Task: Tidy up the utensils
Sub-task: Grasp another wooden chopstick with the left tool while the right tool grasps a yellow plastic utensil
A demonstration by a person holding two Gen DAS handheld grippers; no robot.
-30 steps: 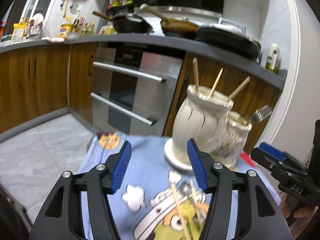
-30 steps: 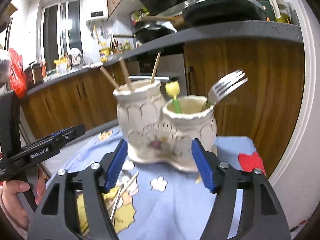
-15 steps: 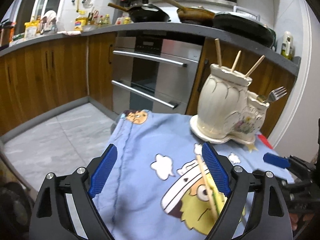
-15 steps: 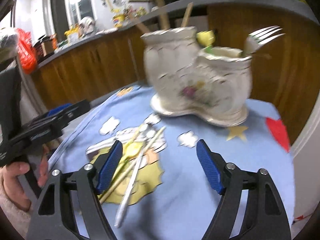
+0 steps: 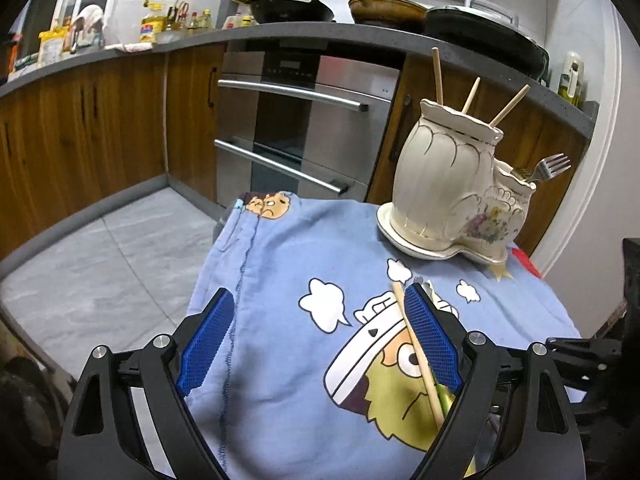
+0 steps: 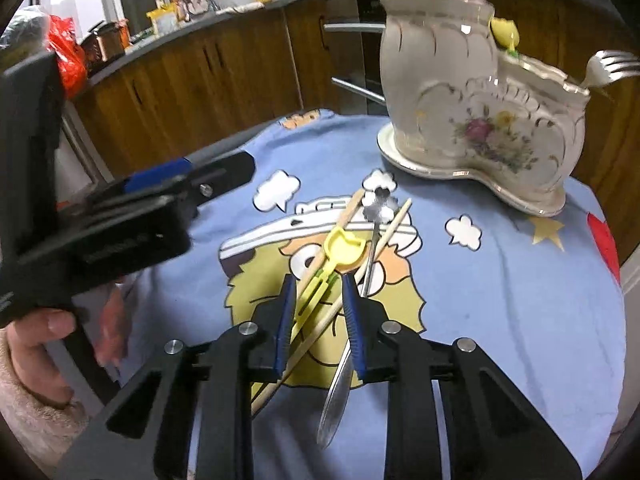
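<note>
On the blue cloth (image 6: 500, 280) in the middle of the table lie two chopsticks (image 6: 352, 216), a yellow spoon (image 6: 340, 252) and a metal spoon (image 6: 376, 216), crossing one another. The right tongs (image 6: 318, 312) are low over this pile, narrowed around the yellow spoon's handle and one chopstick; whether the pads actually press them I cannot tell. The metal spoon's handle runs just outside the right pad. Toward the far right corner stands the ceramic holder (image 6: 460, 92), its tall part holding three chopsticks (image 5: 438, 76), its low part a fork (image 6: 612, 68) and a yellow-topped utensil (image 6: 505, 32). The left tongs (image 5: 320, 336) are spread wide and hold nothing, near the table's left edge, with a chopstick (image 5: 416, 352) lying just inside the right pad.
</note>
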